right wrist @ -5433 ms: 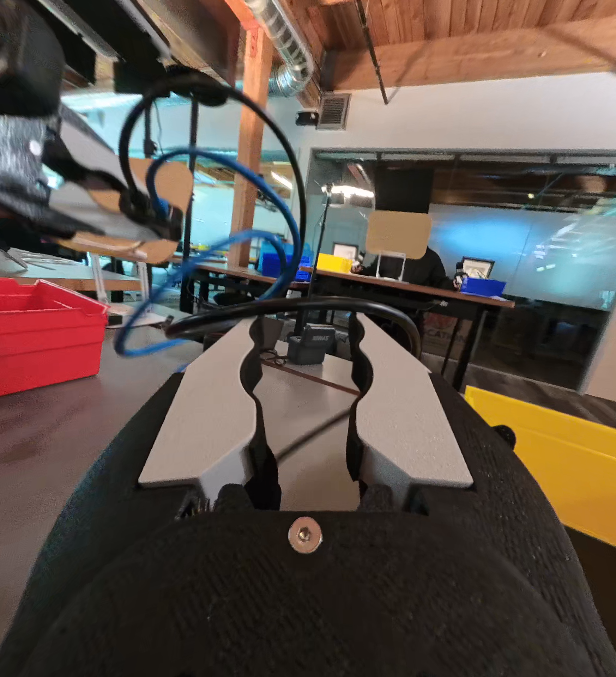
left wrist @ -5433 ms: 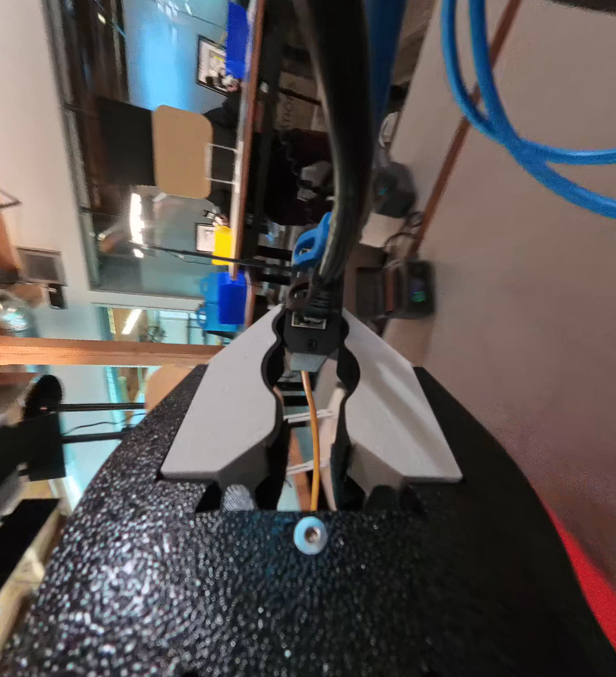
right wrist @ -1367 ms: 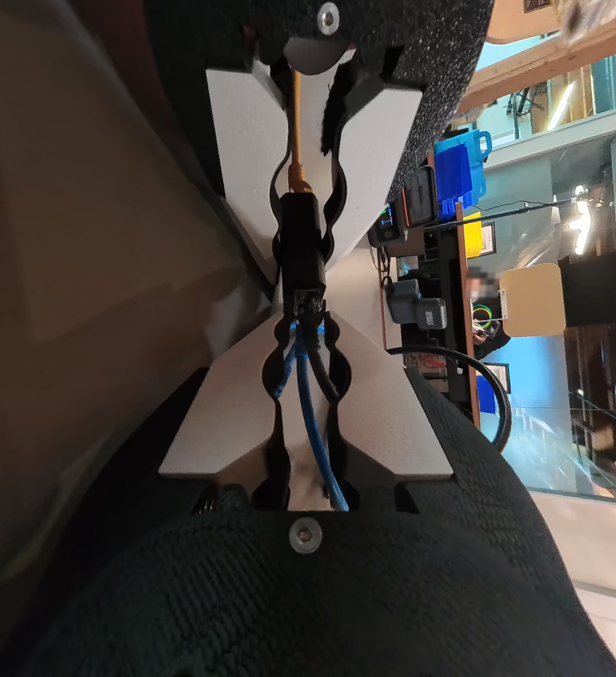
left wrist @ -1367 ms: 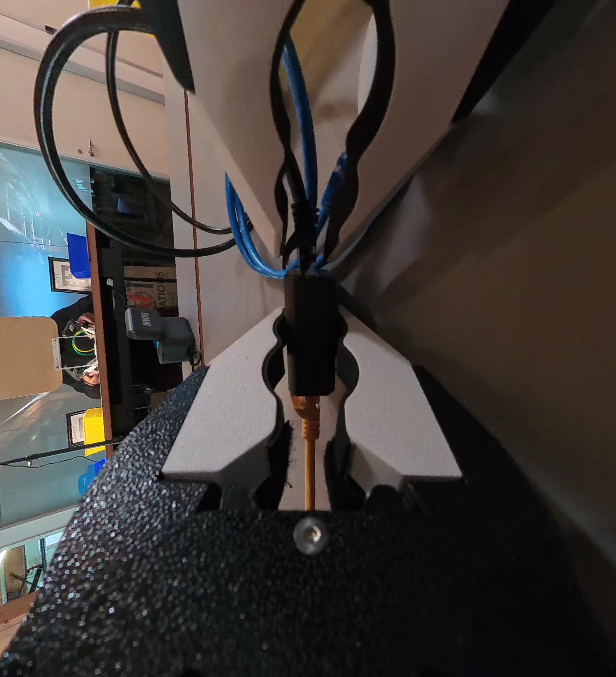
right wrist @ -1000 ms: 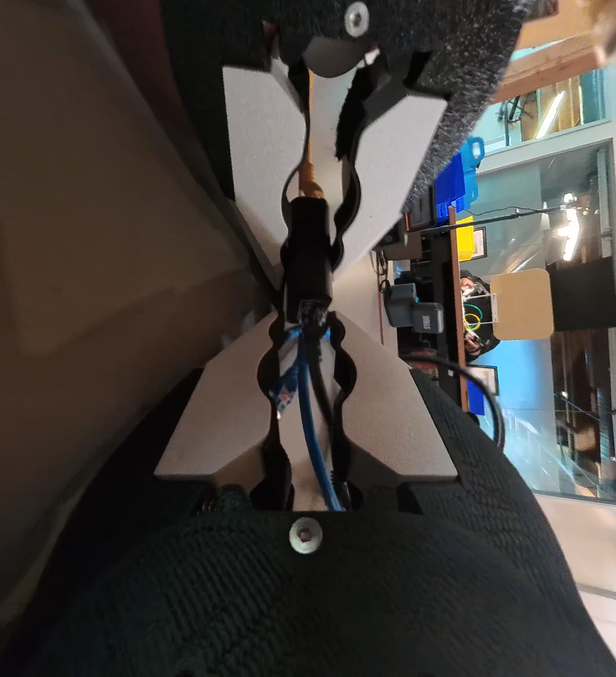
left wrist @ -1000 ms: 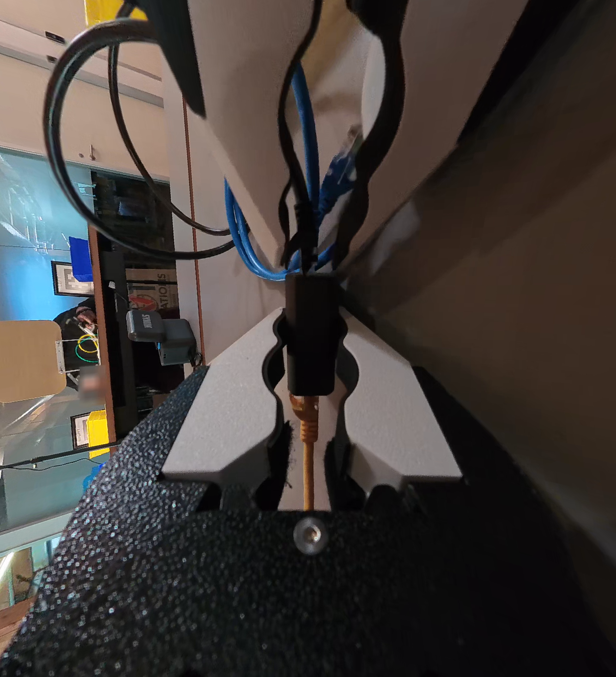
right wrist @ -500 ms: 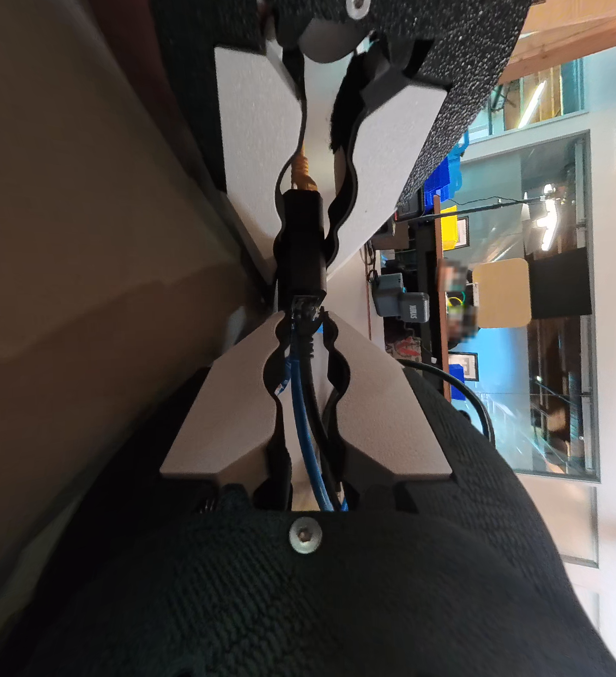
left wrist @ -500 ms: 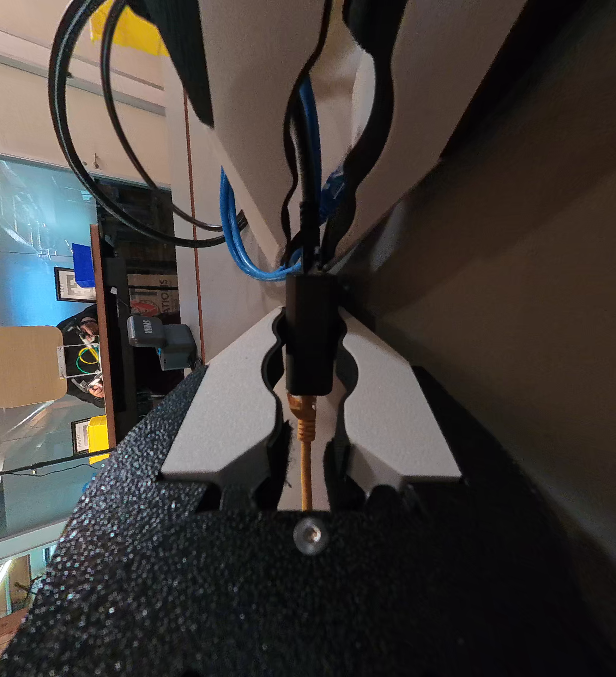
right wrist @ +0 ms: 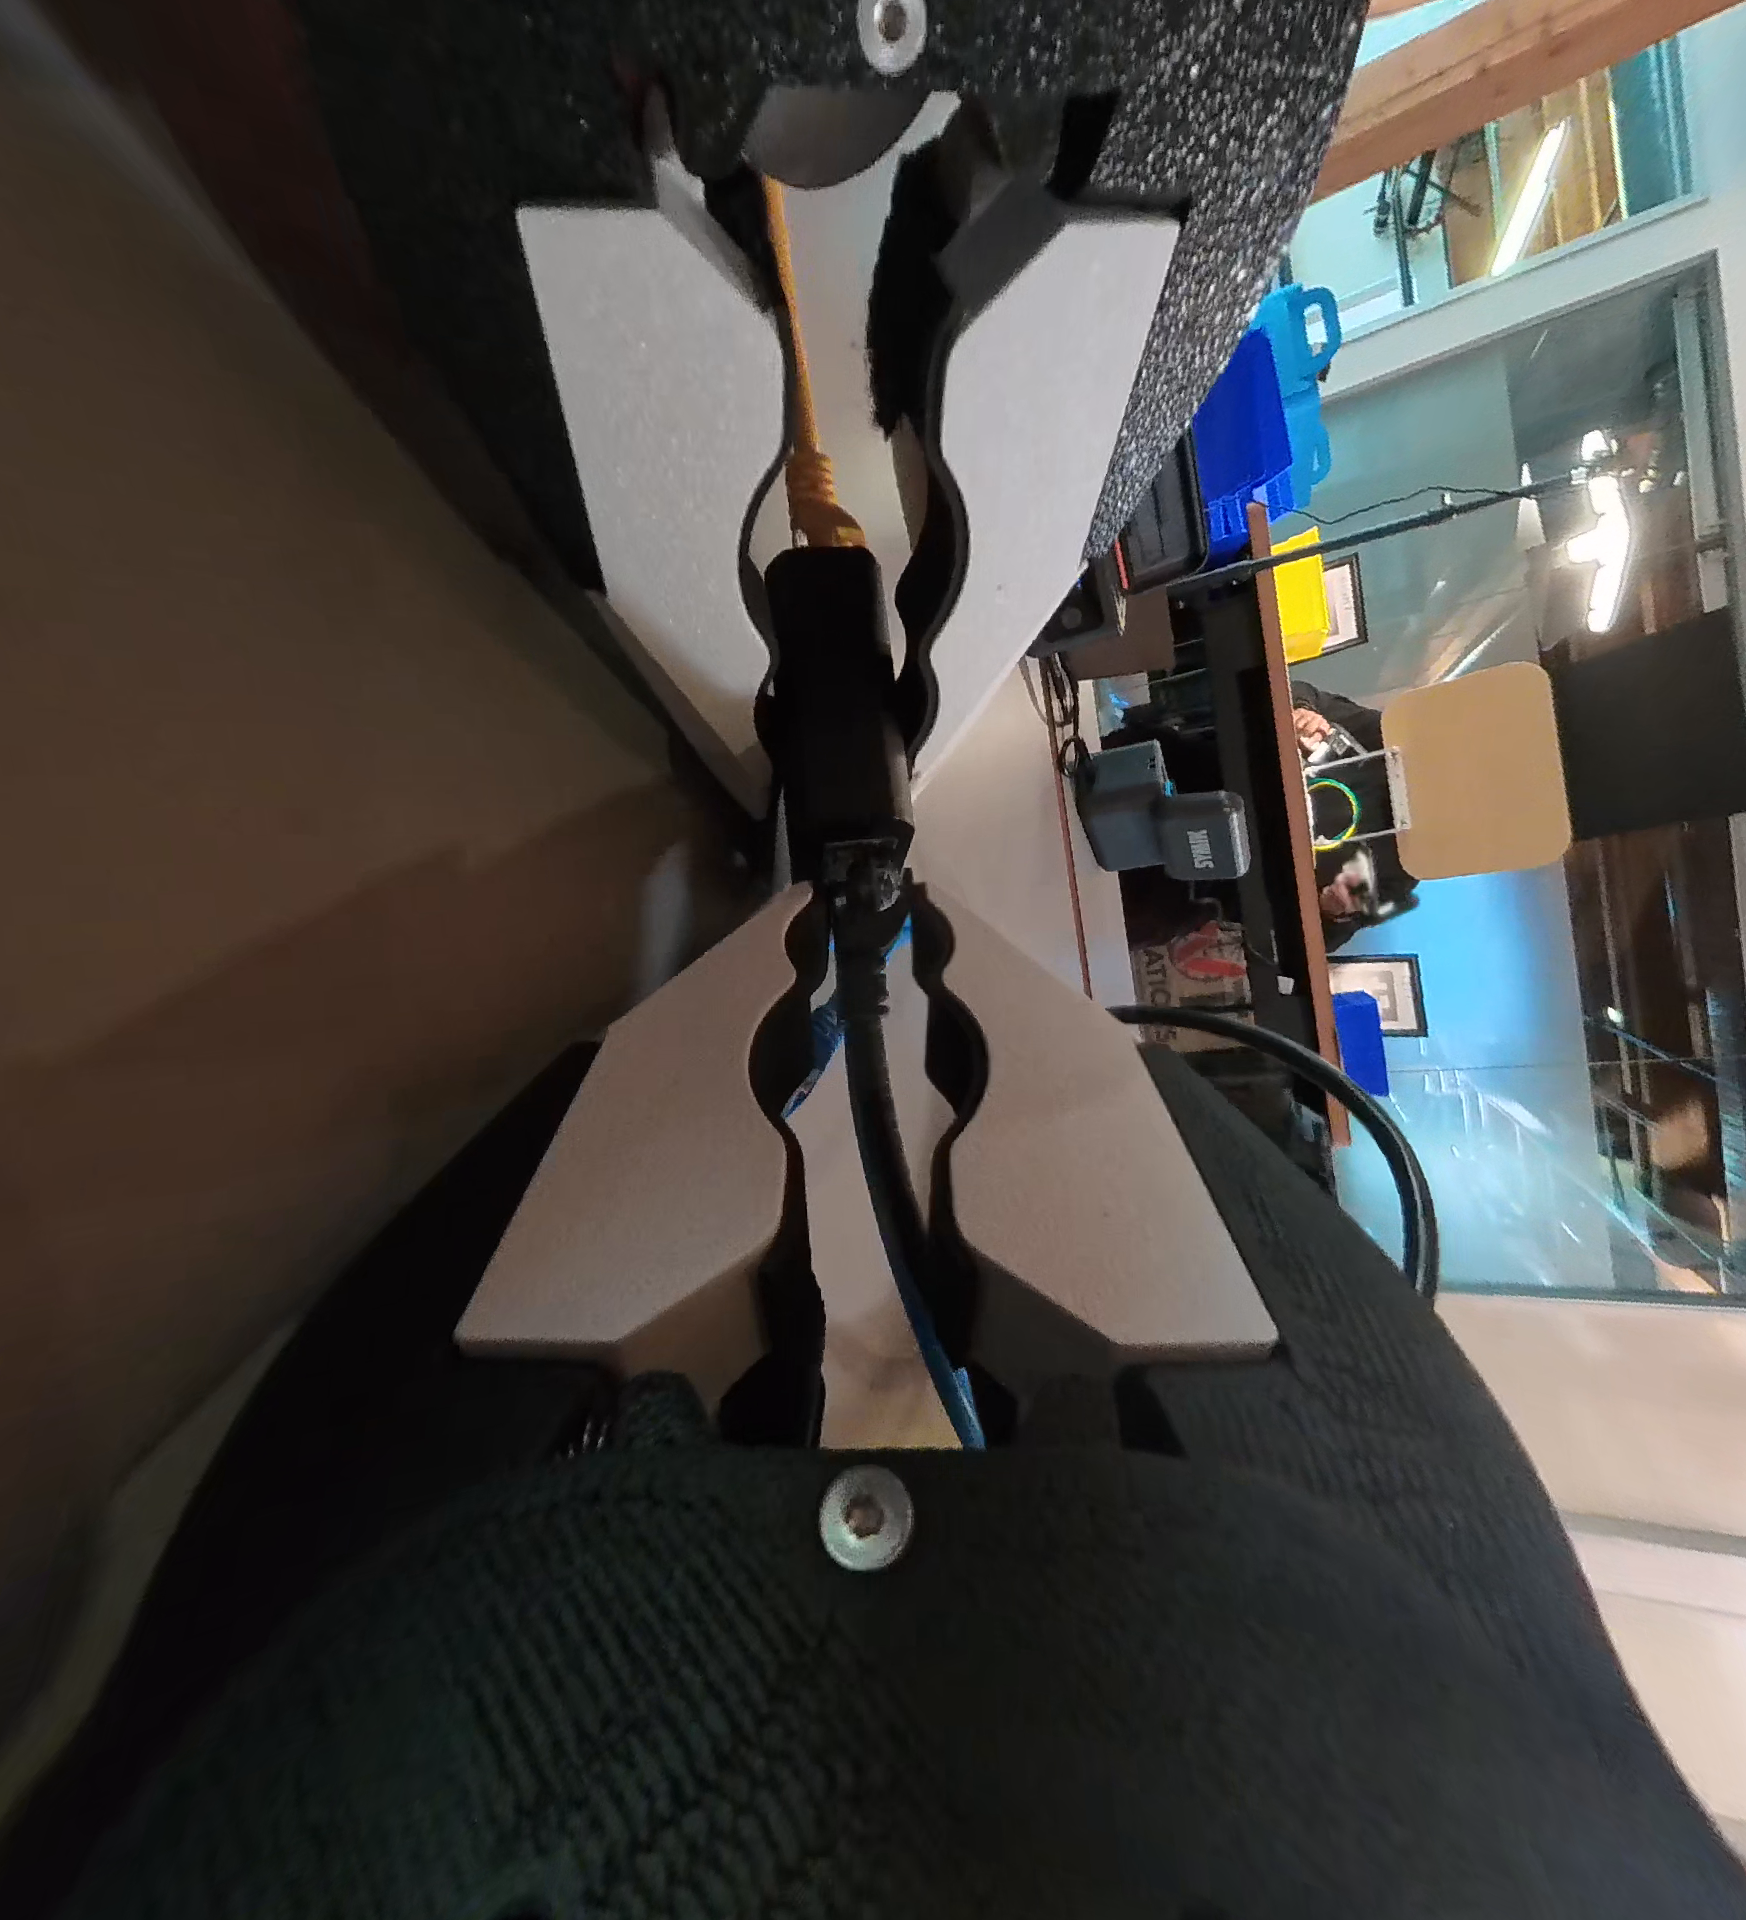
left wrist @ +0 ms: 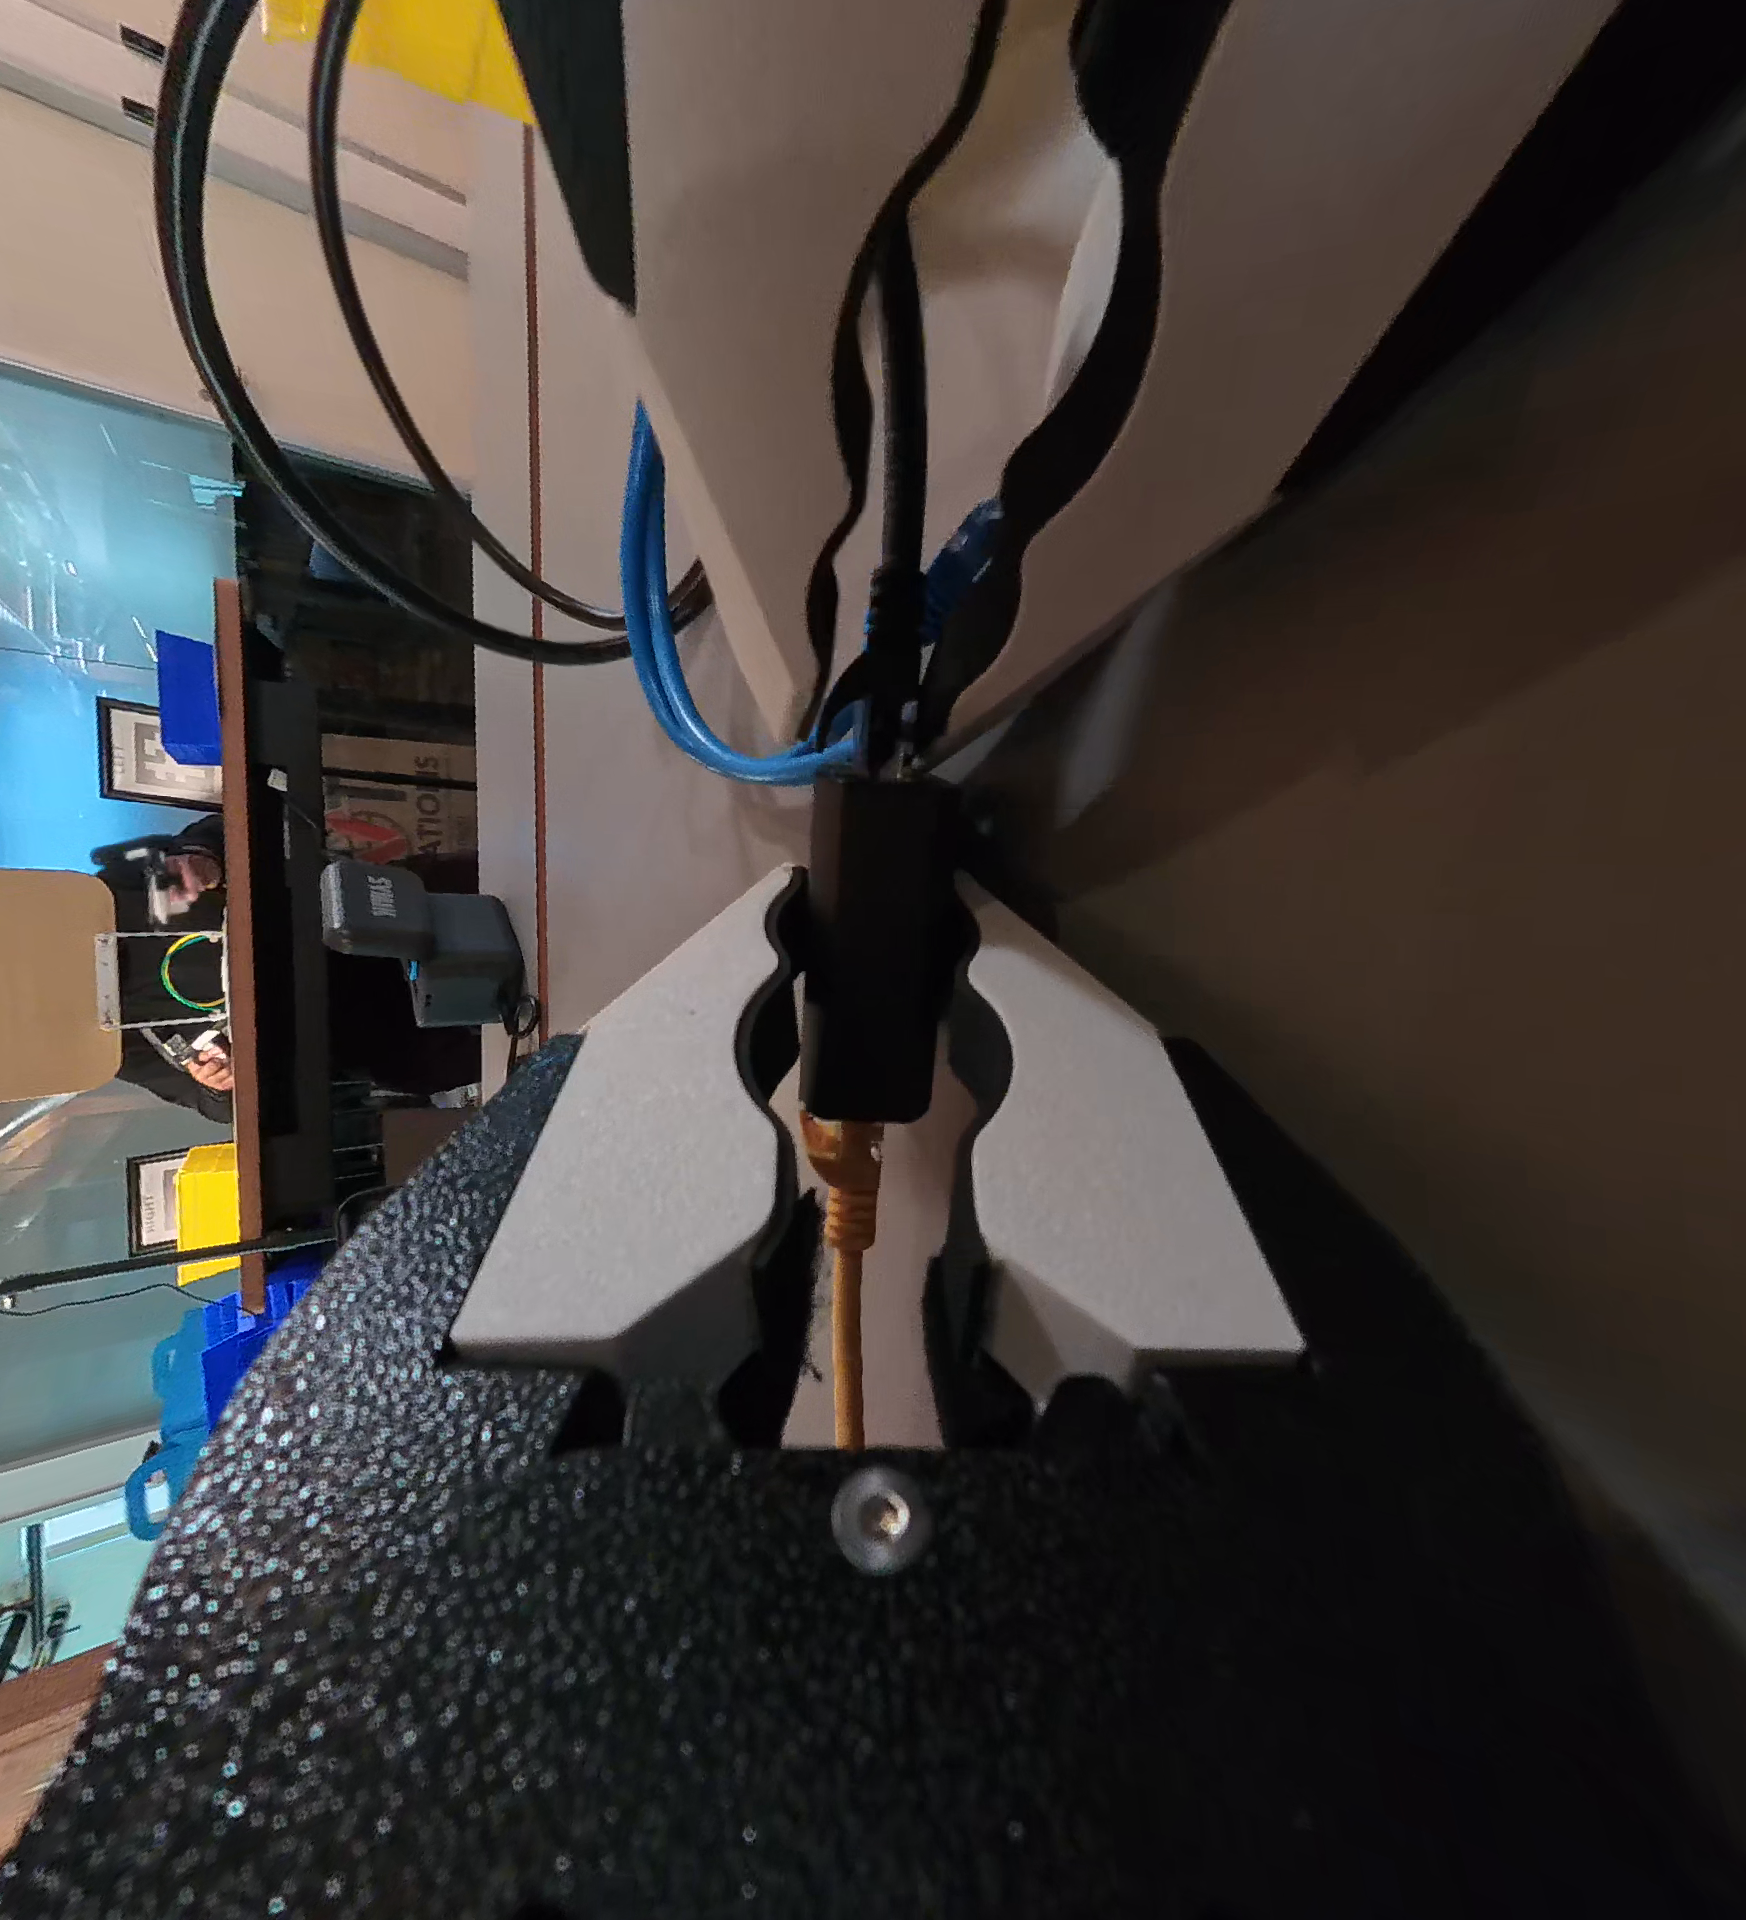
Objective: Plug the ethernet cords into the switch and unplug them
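Left gripper (left wrist: 874,935) clamped on black switch (left wrist: 877,956), orange cord (left wrist: 845,1247) plugged in; right gripper (right wrist: 864,935) w/ fingers pinching black cord (right wrist: 874,1070) at switch's opp. end.

The left gripper (left wrist: 874,935) and right gripper (right wrist: 853,935) are pointing tip to tip at each other. Both are clamping down, fingers (right wrist: 713,1122) nearly touching.

Materials, as my wrist cams see them

My left gripper (left wrist: 874,935) fingers (left wrist: 640,1143) are matt grey plastic on a gritty speckled black body; switch (left wrist: 874,956) is smooth matt black plastic, orange cord (left wrist: 848,1299) ribbed rubbery, right gripper (right wrist: 864,914) wrapped in woven black cloth.
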The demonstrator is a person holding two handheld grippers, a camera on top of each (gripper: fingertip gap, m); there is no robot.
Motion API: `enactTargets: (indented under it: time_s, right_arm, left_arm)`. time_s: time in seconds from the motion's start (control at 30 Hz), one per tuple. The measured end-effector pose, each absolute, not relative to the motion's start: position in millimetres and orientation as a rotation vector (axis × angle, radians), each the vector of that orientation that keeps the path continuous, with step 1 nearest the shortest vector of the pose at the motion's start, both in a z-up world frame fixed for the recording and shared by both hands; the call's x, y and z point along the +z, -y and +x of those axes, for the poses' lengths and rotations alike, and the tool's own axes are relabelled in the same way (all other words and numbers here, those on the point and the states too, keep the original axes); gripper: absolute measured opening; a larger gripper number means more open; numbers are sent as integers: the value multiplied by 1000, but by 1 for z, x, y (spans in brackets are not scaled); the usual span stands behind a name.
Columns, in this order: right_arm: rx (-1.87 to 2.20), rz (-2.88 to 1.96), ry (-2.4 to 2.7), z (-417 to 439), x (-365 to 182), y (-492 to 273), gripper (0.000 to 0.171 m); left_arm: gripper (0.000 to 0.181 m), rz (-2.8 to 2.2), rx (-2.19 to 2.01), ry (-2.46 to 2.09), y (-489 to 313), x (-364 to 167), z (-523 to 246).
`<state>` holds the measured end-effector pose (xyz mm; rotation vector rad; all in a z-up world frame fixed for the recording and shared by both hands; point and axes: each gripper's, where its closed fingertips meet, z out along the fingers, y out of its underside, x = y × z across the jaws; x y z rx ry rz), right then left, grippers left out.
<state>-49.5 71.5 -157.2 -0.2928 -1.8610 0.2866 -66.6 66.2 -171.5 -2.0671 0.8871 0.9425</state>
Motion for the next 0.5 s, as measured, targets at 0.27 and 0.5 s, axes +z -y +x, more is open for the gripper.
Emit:
enactTargets:
  time_s: [0.27, 0.5]
  right_arm:
    - [312, -263, 1923, -45, -159, -69, 12]
    - [117, -3, 2028, -27, -161, -55, 13]
  left_arm:
    - [22, -2033, 965, -962, -66, -172, -64]
    - [22, -1969, 1041, -1213, -58, -171, -50]
